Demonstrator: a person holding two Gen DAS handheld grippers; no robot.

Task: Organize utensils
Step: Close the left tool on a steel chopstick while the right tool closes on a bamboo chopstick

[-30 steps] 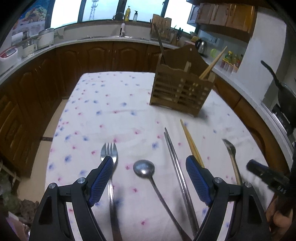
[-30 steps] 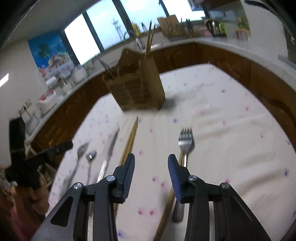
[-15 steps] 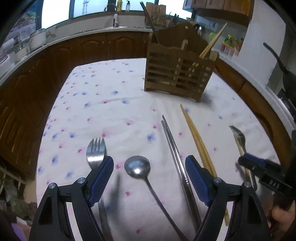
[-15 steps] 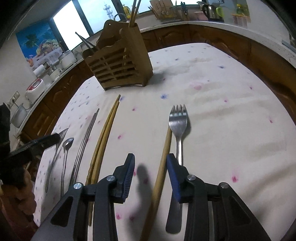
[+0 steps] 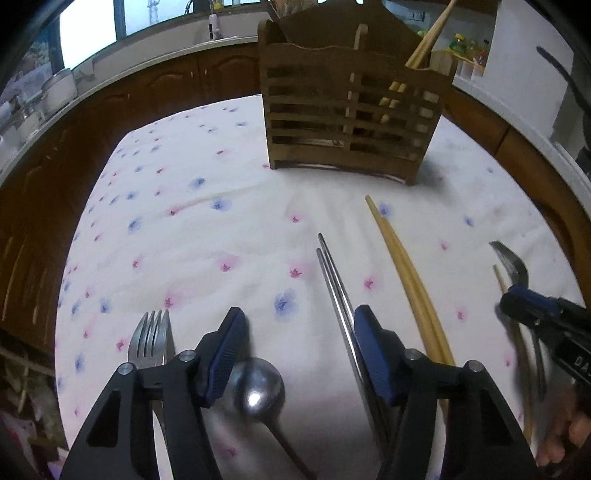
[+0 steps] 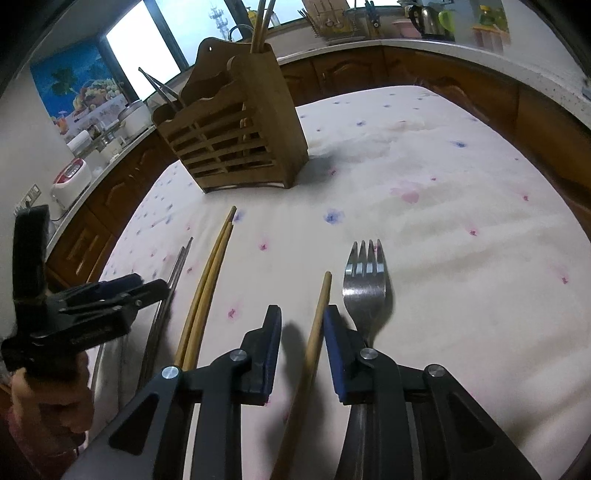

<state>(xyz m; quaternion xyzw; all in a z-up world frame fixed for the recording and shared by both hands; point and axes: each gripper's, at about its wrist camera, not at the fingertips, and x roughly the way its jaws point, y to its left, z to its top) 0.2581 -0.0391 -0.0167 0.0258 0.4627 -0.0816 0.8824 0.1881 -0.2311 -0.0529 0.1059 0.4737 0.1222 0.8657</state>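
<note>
A slatted wooden utensil holder (image 5: 354,122) stands at the far middle of the flowered tablecloth, with chopsticks in it; it also shows in the right wrist view (image 6: 236,144). My left gripper (image 5: 299,347) is open, low over a steel spoon (image 5: 258,395), with a fork (image 5: 151,339) on its left and steel chopsticks (image 5: 340,295) on its right. Wooden chopsticks (image 5: 406,273) lie further right. My right gripper (image 6: 301,339) is open, its jaws on either side of a single wooden chopstick (image 6: 317,325), next to a second fork (image 6: 365,284).
Dark wooden cabinets and a counter with appliances (image 6: 70,177) ring the table. The tablecloth (image 5: 192,206) hangs over the table's left edge. A kettle (image 6: 424,18) stands on the far counter. The left gripper shows in the right wrist view (image 6: 92,306).
Both grippers have moved forward and down toward the table. The left gripper has narrowed over the spoon. The right gripper now straddles the single wooden chopstick.
</note>
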